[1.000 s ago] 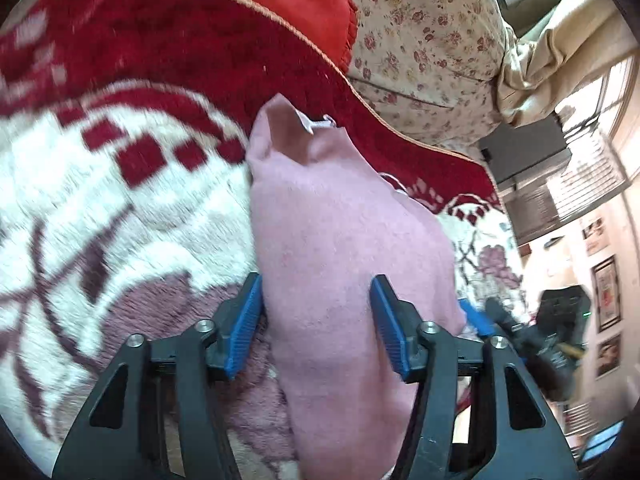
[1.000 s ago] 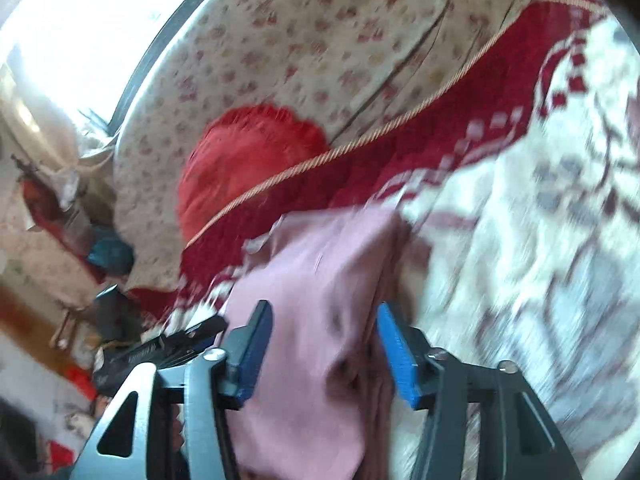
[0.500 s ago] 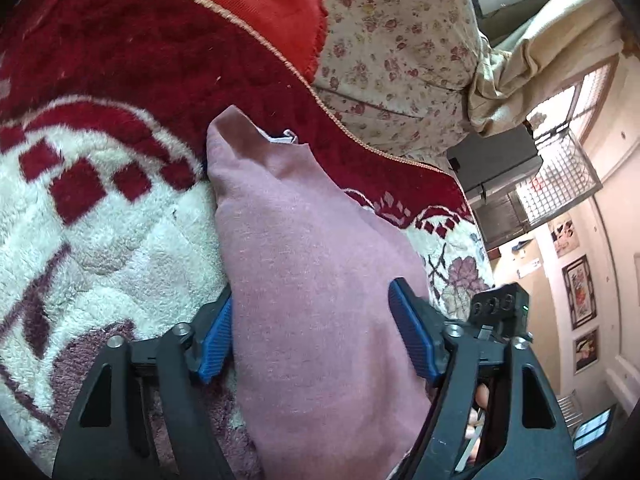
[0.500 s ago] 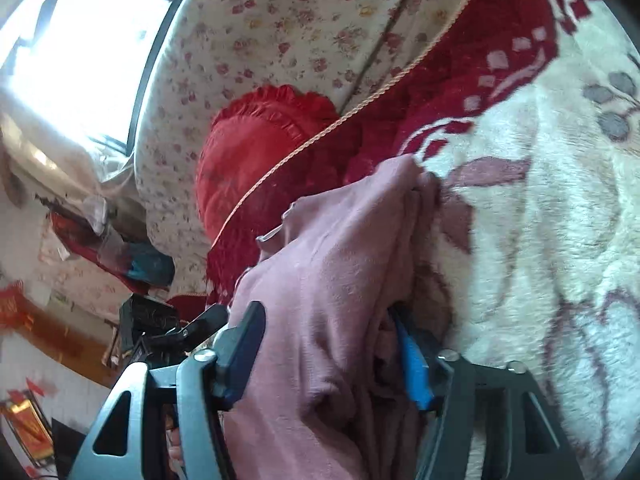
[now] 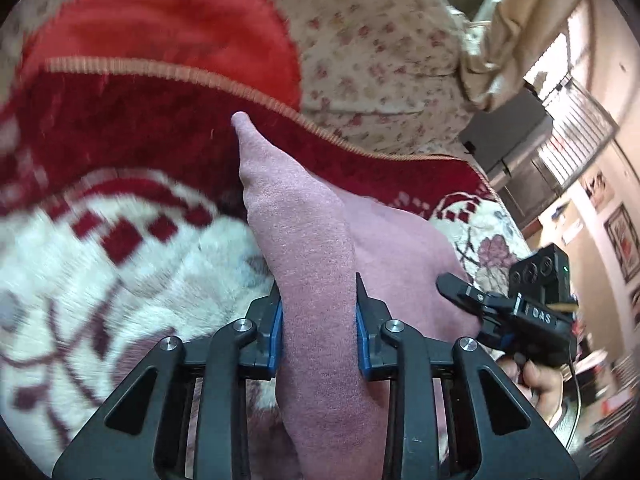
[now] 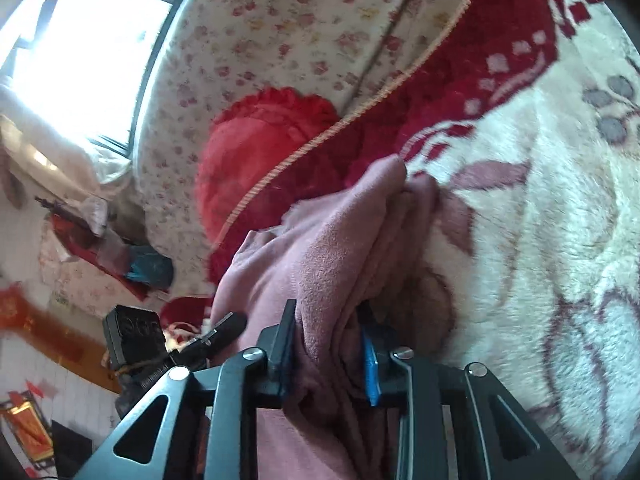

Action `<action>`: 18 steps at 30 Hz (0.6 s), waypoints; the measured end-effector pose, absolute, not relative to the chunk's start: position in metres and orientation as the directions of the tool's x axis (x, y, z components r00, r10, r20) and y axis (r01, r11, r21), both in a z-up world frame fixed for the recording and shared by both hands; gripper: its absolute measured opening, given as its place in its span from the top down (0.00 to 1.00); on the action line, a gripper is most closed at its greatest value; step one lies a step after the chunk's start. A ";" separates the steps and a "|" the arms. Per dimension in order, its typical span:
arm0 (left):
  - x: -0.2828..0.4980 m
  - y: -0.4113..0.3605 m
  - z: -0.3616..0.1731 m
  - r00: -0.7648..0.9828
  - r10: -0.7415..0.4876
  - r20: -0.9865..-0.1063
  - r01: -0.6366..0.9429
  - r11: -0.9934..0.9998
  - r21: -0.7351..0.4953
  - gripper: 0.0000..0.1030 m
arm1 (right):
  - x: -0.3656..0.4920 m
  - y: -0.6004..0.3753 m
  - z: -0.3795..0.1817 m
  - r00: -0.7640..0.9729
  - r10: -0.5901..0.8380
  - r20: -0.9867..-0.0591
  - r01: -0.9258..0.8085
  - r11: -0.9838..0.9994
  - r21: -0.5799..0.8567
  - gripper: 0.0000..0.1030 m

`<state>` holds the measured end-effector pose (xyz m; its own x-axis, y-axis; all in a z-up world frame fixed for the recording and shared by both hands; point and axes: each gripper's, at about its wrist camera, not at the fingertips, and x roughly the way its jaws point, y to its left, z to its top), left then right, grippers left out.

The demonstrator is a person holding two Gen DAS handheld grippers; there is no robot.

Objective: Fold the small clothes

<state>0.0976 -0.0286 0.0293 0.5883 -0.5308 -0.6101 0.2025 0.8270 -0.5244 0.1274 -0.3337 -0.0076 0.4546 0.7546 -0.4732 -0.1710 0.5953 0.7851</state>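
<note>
A pink garment (image 5: 304, 216) lies bunched on a cream and dark red fleece blanket (image 5: 100, 260). In the left wrist view my left gripper (image 5: 319, 320) has its jaws closing, and the blue pads press a raised ridge of the cloth on both sides. In the right wrist view the same pink garment (image 6: 332, 248) is gathered in thick folds. There my right gripper (image 6: 328, 356) is also closing, with its pads squeezing those folds. Each gripper holds one end of the garment, so the cloth rises off the blanket (image 6: 560, 240) between them. The garment's lower edge is hidden under the gripper frames.
A red frilled cushion (image 5: 160, 32) leans on a floral sofa back (image 5: 360, 40) behind the blanket's gold-trimmed edge. A person's hand (image 5: 536, 380) grips the other tool at the right. A bright window (image 6: 80, 40) and cluttered shelves fill the right wrist view's left side.
Both grippers have narrowed from wide open around the pink garment to pinching it. The left gripper has risen and rolled, pulling the cloth into a ridge; the right one moved in lower.
</note>
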 end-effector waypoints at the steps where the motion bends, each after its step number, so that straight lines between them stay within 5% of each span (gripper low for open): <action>1: 0.093 -0.021 0.040 0.600 -0.527 -0.602 0.213 0.830 -0.515 0.74 | 0.127 -0.331 -0.005 0.452 0.763 -0.463 -0.176 0.585 0.792 0.75; 9: 0.081 0.053 0.040 0.607 -0.506 -0.613 0.062 0.799 -0.598 0.73 | 0.127 -0.274 0.010 0.339 0.863 -0.374 -0.263 0.469 0.843 0.76; 12: 0.099 0.050 0.009 0.515 -0.427 -0.743 -0.048 0.851 -0.522 0.67 | 0.136 -0.253 -0.012 0.289 0.823 -0.489 -0.197 0.551 0.811 0.74; 13: 0.103 0.048 0.000 0.489 -0.396 -0.777 -0.079 0.867 -0.492 0.59 | 0.139 -0.250 -0.019 0.277 0.806 -0.524 -0.167 0.577 0.799 0.72; 18: 0.092 0.048 0.017 0.566 -0.343 -0.749 -0.060 0.890 -0.452 0.59 | 0.142 -0.247 -0.018 0.289 0.748 -0.598 -0.116 0.648 0.753 0.66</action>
